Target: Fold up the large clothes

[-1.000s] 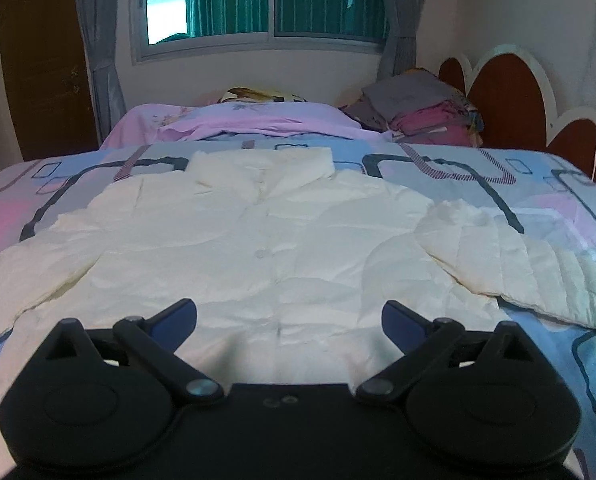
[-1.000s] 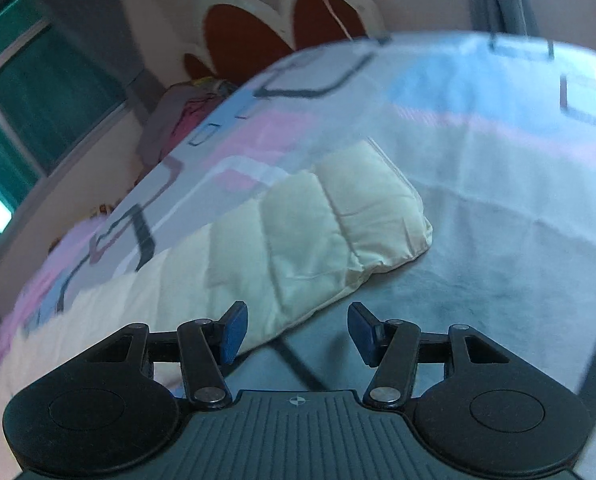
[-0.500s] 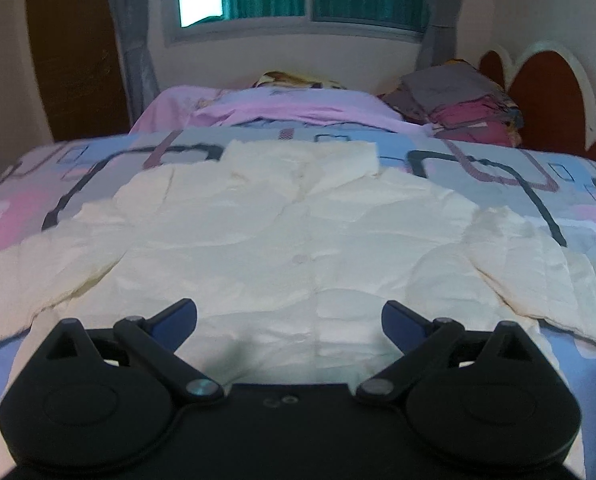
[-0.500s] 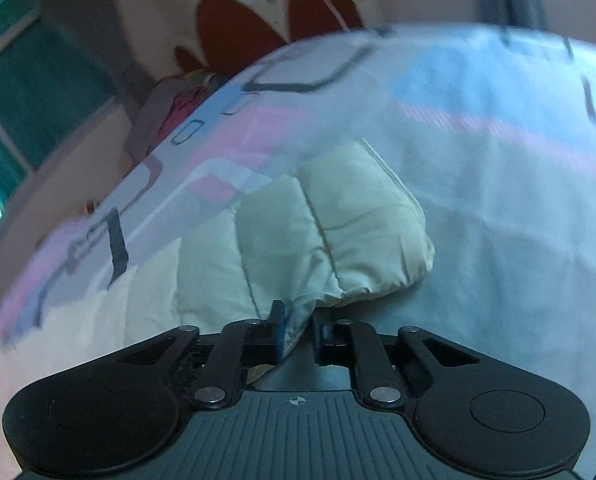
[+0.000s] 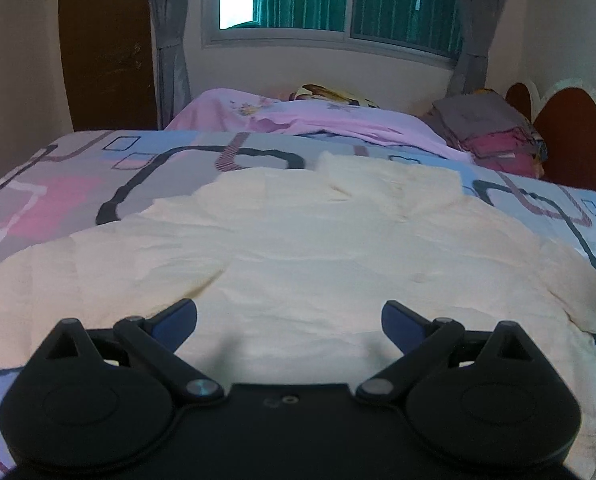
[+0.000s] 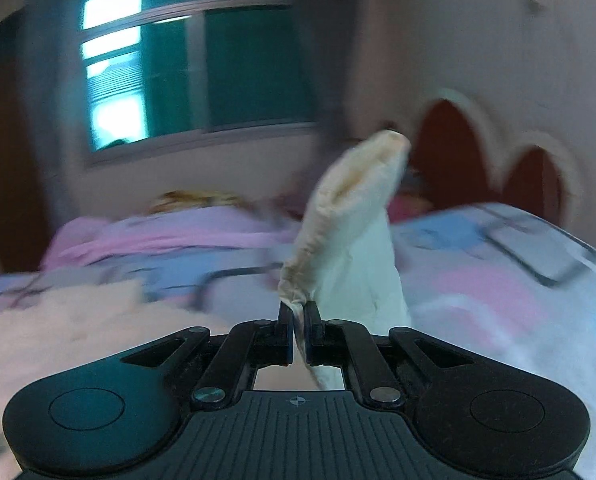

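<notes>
A cream quilted jacket (image 5: 305, 248) lies flat, front up, on the patterned bedspread (image 5: 58, 184), collar toward the window. My left gripper (image 5: 290, 316) is open and empty, low over the jacket's lower left part near the left armpit. My right gripper (image 6: 296, 316) is shut on the cuff end of the jacket's right sleeve (image 6: 349, 232), which stands up lifted off the bed. The right wrist view is motion-blurred; the jacket's body (image 6: 58, 320) shows at lower left.
A pink blanket (image 5: 298, 120) and a pillow lie at the bed's far side under the window. A pile of folded grey and pink clothes (image 5: 493, 132) sits at the back right by the red scalloped headboard (image 5: 569, 144). A brown door (image 5: 106, 40) stands at far left.
My right gripper closed on the sleeve cuff and lifted it off the bed, swinging toward the jacket. My left gripper moved left and closer to the jacket, still open.
</notes>
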`<state>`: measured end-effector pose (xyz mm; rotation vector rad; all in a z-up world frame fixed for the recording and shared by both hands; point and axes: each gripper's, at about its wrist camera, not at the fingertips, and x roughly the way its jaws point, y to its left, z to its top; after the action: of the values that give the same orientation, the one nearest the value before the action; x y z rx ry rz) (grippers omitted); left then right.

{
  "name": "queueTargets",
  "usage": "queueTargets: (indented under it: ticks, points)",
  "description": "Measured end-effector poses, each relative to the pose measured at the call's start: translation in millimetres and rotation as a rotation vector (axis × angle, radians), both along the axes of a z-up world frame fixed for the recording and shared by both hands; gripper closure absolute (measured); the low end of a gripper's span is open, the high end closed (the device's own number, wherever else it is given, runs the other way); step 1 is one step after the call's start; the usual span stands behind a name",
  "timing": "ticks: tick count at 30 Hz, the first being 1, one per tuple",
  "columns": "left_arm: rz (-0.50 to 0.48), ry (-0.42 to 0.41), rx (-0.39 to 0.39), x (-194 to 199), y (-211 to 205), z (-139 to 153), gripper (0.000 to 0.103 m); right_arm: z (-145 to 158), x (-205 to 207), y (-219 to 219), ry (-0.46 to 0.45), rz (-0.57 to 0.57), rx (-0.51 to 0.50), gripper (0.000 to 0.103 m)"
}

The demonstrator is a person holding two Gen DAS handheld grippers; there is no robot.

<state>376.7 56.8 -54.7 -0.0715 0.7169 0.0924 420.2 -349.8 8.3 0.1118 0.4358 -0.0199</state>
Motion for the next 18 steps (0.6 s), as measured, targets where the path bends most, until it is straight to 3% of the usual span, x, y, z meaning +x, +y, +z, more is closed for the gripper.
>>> queueTargets:
  ticks: [4,10,16,17,18]
  points:
    - [0.008,0.0,-0.039,-5,40,-3,0.006,-10,9,97,0.034,0.174,-0.048,0.098]
    - [0.042,0.027,-0.102,-15,93,-12,0.009,-61,19,228,0.147,0.433,-0.13,0.098]
    - [0.037,0.033,-0.124,-17,115,-14,0.009,-111,19,299,0.251,0.551,-0.186,0.098]
    - [0.031,0.033,-0.128,-15,116,-14,0.008,-114,25,298,0.249,0.556,-0.211,0.093]
    - [0.021,0.033,-0.136,-13,116,-15,0.007,-115,21,304,0.241,0.555,-0.248,0.072]
